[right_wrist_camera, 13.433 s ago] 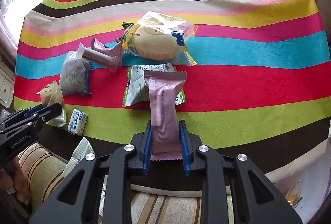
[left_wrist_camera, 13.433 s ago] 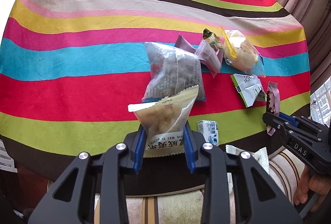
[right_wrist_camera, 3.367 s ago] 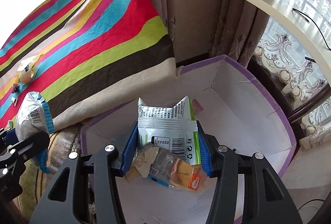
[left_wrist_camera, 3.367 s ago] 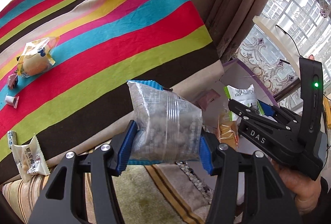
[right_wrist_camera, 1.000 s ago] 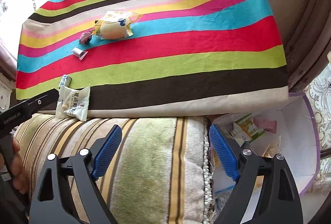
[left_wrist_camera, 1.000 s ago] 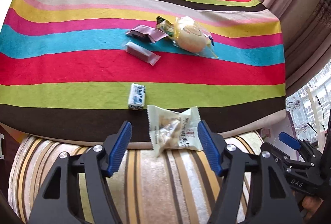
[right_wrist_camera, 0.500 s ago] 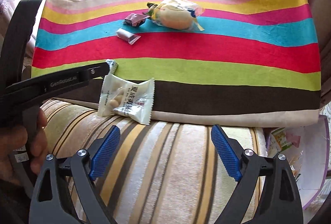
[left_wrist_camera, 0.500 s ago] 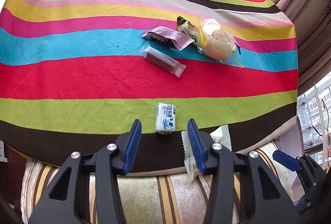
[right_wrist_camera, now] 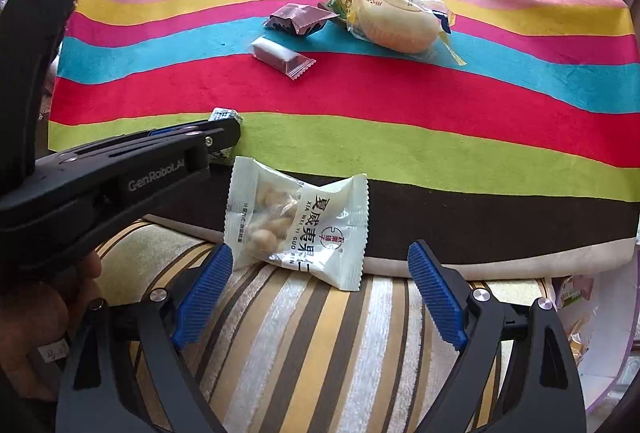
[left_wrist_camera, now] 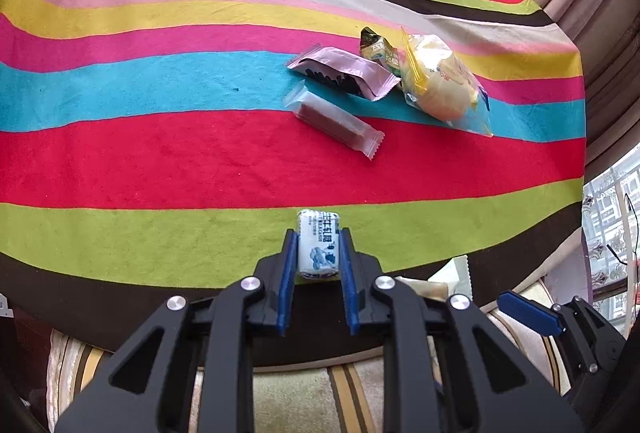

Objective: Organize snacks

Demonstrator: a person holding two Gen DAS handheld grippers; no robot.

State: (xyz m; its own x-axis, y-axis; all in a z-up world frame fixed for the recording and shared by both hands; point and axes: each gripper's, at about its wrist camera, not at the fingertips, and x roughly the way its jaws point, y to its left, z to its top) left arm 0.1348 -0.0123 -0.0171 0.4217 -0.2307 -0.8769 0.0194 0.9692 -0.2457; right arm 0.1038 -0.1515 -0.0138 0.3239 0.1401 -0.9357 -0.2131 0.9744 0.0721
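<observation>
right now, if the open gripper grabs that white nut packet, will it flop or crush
The white nut packet looks puffy with loose crimped ends, so it would probably sag beyond the pads. The lumpy nuts inside should resist crushing. It overhangs the blanket edge, so a nudge might slide it off.

Striped cloth (left_wrist_camera: 160,153) matt; nut packet (right_wrist_camera: 296,225) glossy plastic.

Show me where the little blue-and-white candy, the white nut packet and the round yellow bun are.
blue-and-white candy (left_wrist_camera: 318,247), left wrist view, middle of its wrapper between the blue pads.
white nut packet (right_wrist_camera: 298,227), right wrist view, centre of its printed face.
round yellow bun (right_wrist_camera: 394,18), right wrist view, top of the bun inside its clear bag.
</observation>
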